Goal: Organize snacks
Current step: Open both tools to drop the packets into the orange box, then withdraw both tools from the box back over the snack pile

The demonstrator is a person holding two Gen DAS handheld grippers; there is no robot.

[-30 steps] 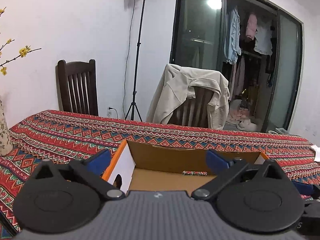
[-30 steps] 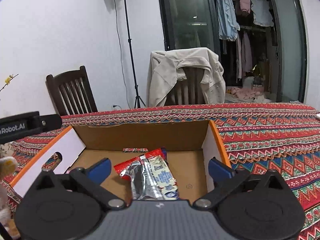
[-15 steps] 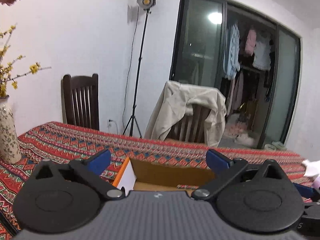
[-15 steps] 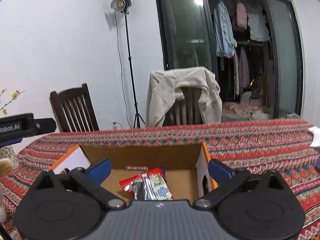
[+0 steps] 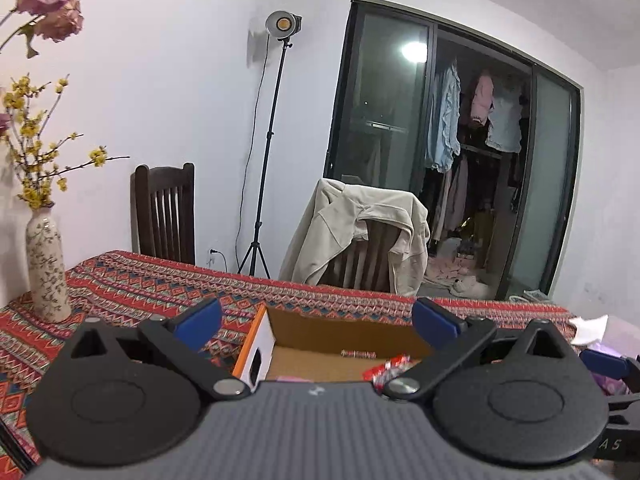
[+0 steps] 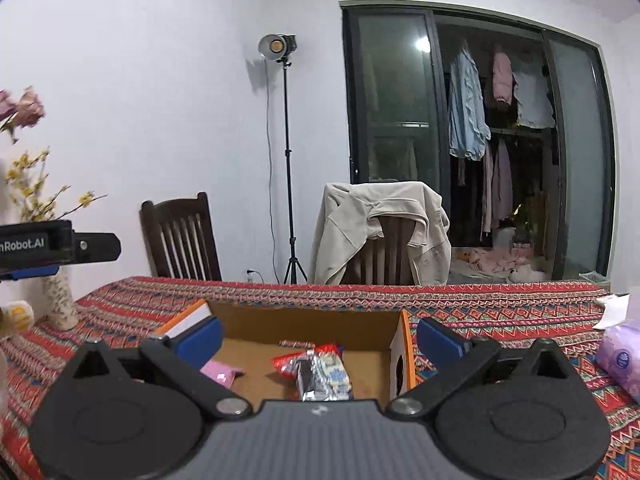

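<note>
Left gripper (image 5: 316, 322) hangs w/ jaws spread wide, nothing between them, above the near-left part of the cardboard box (image 5: 344, 330). Far left on the patterned tablecloth (image 5: 132, 284) stands a floral vase (image 5: 46, 268) w/ yellow blossom twigs and dried pink flowers. Box sits open-topped on the cloth, orange-edged, white end panels w/ hand-hole cut-outs. Inside it, left to right: pink snack packet (image 6: 222, 372) near the left end, partly hidden by a blue pad; small red bar (image 6: 296, 344) lying against the back wall; red-and-silver snack bag (image 6: 316, 370) approx mid-floor, near the right end panel. Right gripper (image 6: 320, 338) is likewise wide apart and empty, held over the box's near side, bag showing between its pads. Right of the box, apart from it, a lilac tissue pack (image 6: 622, 360) lies on the cloth, white paper just behind it. Bkgd: dark wooden chair (image 6: 180, 236), light stand (image 6: 286, 160), second chair draped w/ a beige jacket (image 6: 380, 232).
</note>
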